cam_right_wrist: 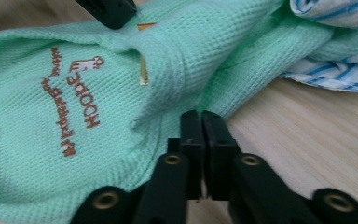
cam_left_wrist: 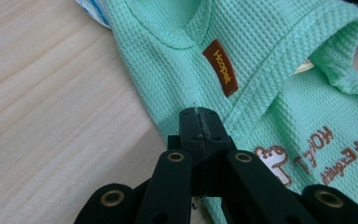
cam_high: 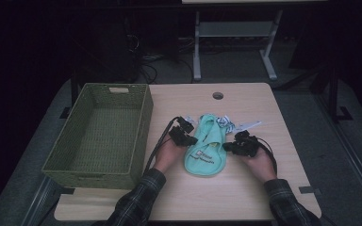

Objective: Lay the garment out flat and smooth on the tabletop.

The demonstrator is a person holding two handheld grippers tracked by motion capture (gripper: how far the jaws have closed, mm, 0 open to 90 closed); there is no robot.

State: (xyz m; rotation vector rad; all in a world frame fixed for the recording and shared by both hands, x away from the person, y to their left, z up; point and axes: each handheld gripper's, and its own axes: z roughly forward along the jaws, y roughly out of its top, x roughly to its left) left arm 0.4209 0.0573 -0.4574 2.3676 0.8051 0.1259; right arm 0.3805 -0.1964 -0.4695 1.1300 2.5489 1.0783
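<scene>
While both of your grippers are clamped on the mint-green waffle-knit pet garment (cam_high: 206, 149), the work looks to be only at its start — the grips are made, but nothing has been lifted or folded yet. Your left gripper (cam_left_wrist: 197, 113) has its jaws shut on the garment's edge at about 9 o'clock from the cloth's middle, just below the small brown woven label (cam_left_wrist: 220, 67); your right gripper (cam_right_wrist: 201, 119) pinches the opposite edge at about 3 o'clock, jaws pressed together on a fold of the fabric. The garment lies flat on the light wooden table (cam_high: 254, 188), near its centre, with a blue-and-white striped cloth (cam_right_wrist: 340, 42) bunched against its far end at about 1 o'clock. At 9 o'clock from the garment stands the green woven basket (cam_high: 141, 136), with nothing in it — so whether you fold the piece or carry it over there, I judge that all of that is left to do.
</scene>
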